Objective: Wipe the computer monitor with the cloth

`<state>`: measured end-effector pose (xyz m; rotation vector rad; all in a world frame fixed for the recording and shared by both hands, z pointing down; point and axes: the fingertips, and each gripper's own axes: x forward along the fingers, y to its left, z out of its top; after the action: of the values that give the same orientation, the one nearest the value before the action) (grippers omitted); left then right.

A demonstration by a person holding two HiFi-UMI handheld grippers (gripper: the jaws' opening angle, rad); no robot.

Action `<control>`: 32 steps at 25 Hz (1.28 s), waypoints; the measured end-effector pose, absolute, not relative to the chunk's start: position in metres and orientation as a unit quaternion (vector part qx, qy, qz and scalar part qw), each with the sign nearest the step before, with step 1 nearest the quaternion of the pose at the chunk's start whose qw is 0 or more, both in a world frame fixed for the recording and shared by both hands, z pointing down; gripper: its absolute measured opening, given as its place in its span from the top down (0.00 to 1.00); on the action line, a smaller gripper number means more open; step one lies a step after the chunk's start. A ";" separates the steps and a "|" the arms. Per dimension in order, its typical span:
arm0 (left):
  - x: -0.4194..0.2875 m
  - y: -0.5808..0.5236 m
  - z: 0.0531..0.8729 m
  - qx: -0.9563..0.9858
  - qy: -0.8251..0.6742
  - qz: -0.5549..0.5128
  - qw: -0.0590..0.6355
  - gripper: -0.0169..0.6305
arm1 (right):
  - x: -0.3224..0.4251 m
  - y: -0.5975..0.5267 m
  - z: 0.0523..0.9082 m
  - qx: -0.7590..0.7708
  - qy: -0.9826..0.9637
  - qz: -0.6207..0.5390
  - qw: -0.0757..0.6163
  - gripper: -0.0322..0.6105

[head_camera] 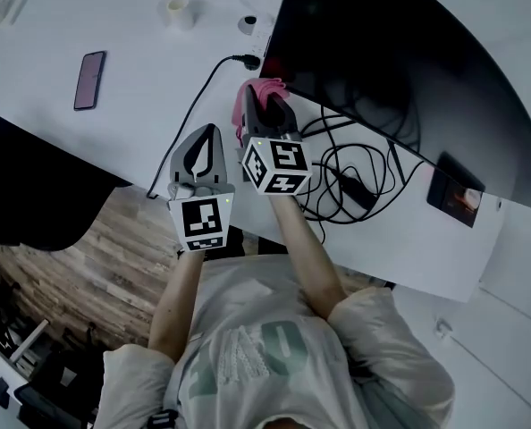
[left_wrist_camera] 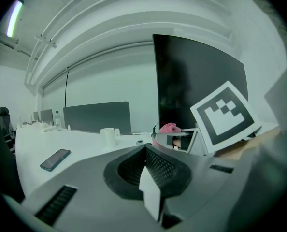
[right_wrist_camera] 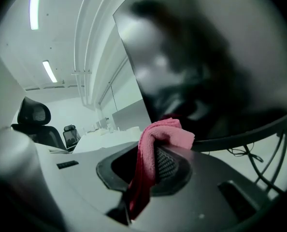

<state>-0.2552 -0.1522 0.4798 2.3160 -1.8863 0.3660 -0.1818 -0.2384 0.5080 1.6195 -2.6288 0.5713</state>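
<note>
Head view: a white desk (head_camera: pixel 140 70) carries the computer monitor (head_camera: pixel 373 52), whose dark screen fills the upper right. The right gripper (head_camera: pixel 269 107) is raised just before the screen's lower left corner, and a pink cloth (head_camera: pixel 253 96) is bunched at its tip. The left gripper (head_camera: pixel 212 134) hangs beside it, nearer the desk edge. A power cable (head_camera: pixel 198 96) runs from a plug by the monitor's corner across the desk, passing close to the left gripper. A tangle of cables (head_camera: pixel 355 177) lies under the screen, just right of the right gripper. A smartphone (head_camera: pixel 89 79) and a cup (head_camera: pixel 179 12) sit well apart to the left.

Left gripper view: the left gripper's (left_wrist_camera: pixel 146 150) jaws are pressed together with nothing between them. Beyond them are the cup (left_wrist_camera: pixel 107 135), the smartphone (left_wrist_camera: pixel 55 159), a grey partition (left_wrist_camera: pixel 96 116) and the monitor's (left_wrist_camera: pixel 196 81) black face. The right gripper's marker cube (left_wrist_camera: pixel 225 115) covers the screen's lower part, with the cloth (left_wrist_camera: pixel 170 128) showing beside it.

Right gripper view: the right gripper's (right_wrist_camera: pixel 153 153) jaws pinch the cloth (right_wrist_camera: pixel 165 132), which folds over the tip and trails down between them. The monitor (right_wrist_camera: pixel 206 57) looms close behind; whether cloth and screen touch cannot be told. An office chair (right_wrist_camera: pixel 35 115) stands far left.
</note>
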 end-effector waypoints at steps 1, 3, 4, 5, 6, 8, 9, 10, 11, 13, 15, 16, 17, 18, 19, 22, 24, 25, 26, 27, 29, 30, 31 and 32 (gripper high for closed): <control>-0.258 -0.151 0.481 0.765 -0.629 0.121 0.068 0.97 | -0.184 -0.239 0.506 0.514 -0.838 0.182 -0.002 0.86; -0.263 -0.150 0.483 0.761 -0.634 0.121 0.071 0.97 | -0.187 -0.240 0.503 0.516 -0.836 0.186 -0.008 0.86; -0.265 -0.148 0.484 0.759 -0.636 0.121 0.072 0.97 | -0.188 -0.239 0.504 0.518 -0.834 0.189 -0.008 0.86; -0.267 -0.147 0.485 0.757 -0.638 0.121 0.074 0.97 | -0.190 -0.237 0.507 0.519 -0.833 0.191 -0.005 0.86; -0.269 -0.145 0.486 0.755 -0.640 0.121 0.076 0.97 | -0.193 -0.233 0.510 0.519 -0.833 0.193 0.000 0.86; -0.274 -0.140 0.490 0.751 -0.644 0.122 0.080 0.97 | -0.202 -0.224 0.518 0.512 -0.836 0.196 0.012 0.86; -0.277 -0.138 0.492 0.748 -0.647 0.124 0.082 0.97 | -0.207 -0.220 0.522 0.507 -0.839 0.197 0.017 0.86; -0.280 -0.135 0.494 0.745 -0.650 0.125 0.084 0.97 | -0.212 -0.217 0.525 0.503 -0.841 0.198 0.021 0.86; -0.285 -0.133 0.495 0.741 -0.654 0.127 0.086 0.97 | -0.216 -0.217 0.527 0.501 -0.842 0.198 0.025 0.86; -0.294 -0.129 0.497 0.732 -0.663 0.129 0.090 0.97 | -0.222 -0.220 0.532 0.502 -0.841 0.200 0.031 0.86; -0.302 -0.126 0.499 0.725 -0.670 0.130 0.094 0.97 | -0.221 -0.228 0.538 0.513 -0.832 0.209 0.034 0.86; -0.305 -0.126 0.500 0.723 -0.672 0.130 0.095 0.97 | -0.219 -0.233 0.541 0.521 -0.826 0.214 0.034 0.86; -0.307 -0.125 0.501 0.721 -0.673 0.131 0.095 0.97 | -0.216 -0.238 0.544 0.528 -0.820 0.218 0.034 0.86; -0.308 -0.125 0.502 0.721 -0.674 0.131 0.096 0.97 | -0.214 -0.243 0.545 0.533 -0.817 0.219 0.035 0.86; -0.309 -0.125 0.502 0.720 -0.674 0.131 0.097 0.97 | -0.212 -0.246 0.544 0.535 -0.815 0.217 0.035 0.86; -0.309 -0.124 0.504 0.720 -0.674 0.130 0.100 0.97 | -0.212 -0.255 0.537 0.537 -0.815 0.215 0.029 0.86; -0.306 -0.125 0.505 0.721 -0.673 0.130 0.102 0.97 | -0.212 -0.257 0.531 0.541 -0.811 0.221 0.019 0.86; -0.305 -0.125 0.505 0.722 -0.672 0.130 0.101 0.97 | -0.211 -0.257 0.528 0.543 -0.810 0.221 0.014 0.86; -0.303 -0.126 0.505 0.723 -0.671 0.130 0.101 0.97 | -0.211 -0.256 0.523 0.546 -0.810 0.216 0.010 0.86; -0.303 -0.126 0.504 0.723 -0.671 0.129 0.100 0.97 | -0.211 -0.256 0.517 0.547 -0.810 0.209 0.005 0.86; -0.302 -0.128 0.502 0.723 -0.672 0.128 0.097 0.97 | -0.211 -0.258 0.501 0.548 -0.814 0.192 -0.008 0.86; -0.303 -0.128 0.501 0.723 -0.672 0.127 0.096 0.97 | -0.212 -0.258 0.492 0.548 -0.816 0.183 -0.015 0.86; -0.303 -0.128 0.501 0.723 -0.673 0.126 0.096 0.97 | -0.212 -0.258 0.483 0.549 -0.817 0.173 -0.021 0.86; -0.302 -0.129 0.500 0.722 -0.673 0.125 0.095 0.97 | -0.212 -0.258 0.474 0.550 -0.819 0.163 -0.027 0.86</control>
<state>-0.3023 -0.1288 0.4996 2.1418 -1.9964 0.3715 -0.2117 -0.2582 0.4738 1.7581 -2.6170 0.5198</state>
